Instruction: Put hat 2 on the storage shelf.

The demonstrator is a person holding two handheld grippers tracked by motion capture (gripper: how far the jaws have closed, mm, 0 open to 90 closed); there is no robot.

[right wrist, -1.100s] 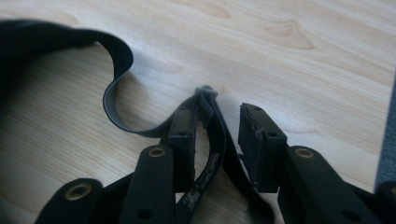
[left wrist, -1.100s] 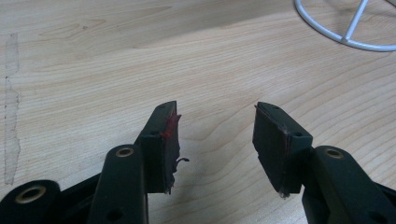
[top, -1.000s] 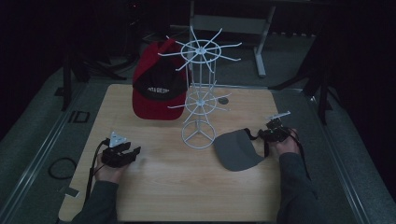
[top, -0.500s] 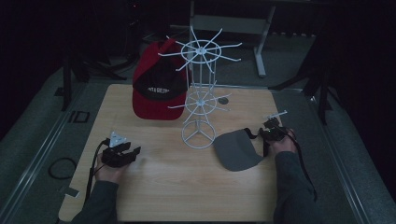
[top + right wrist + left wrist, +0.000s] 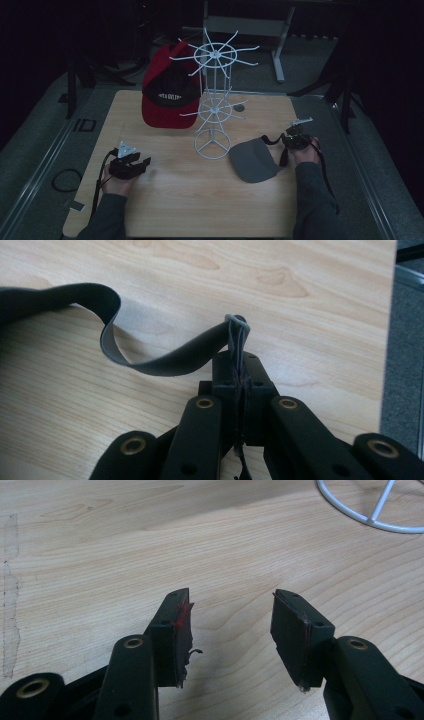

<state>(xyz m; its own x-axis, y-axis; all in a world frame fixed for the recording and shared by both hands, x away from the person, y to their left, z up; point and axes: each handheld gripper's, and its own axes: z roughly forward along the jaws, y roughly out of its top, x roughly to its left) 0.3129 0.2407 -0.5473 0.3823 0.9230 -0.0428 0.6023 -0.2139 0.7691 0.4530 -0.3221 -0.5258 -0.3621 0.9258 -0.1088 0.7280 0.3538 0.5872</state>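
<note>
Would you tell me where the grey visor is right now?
In the high view, the grey visor lies on the table's right side, between the white wire rack and the right gripper.

Red-and-black cap (image 5: 167,97) lettering: too small to read in the high view.
White wire rack (image 5: 372,505) base: cut by the left gripper view's edge.
Grey cap (image 5: 65,302) strap: runs off the right gripper view's left edge.

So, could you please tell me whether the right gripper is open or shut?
Shut: the right gripper pinches the grey visor's strap.
</note>
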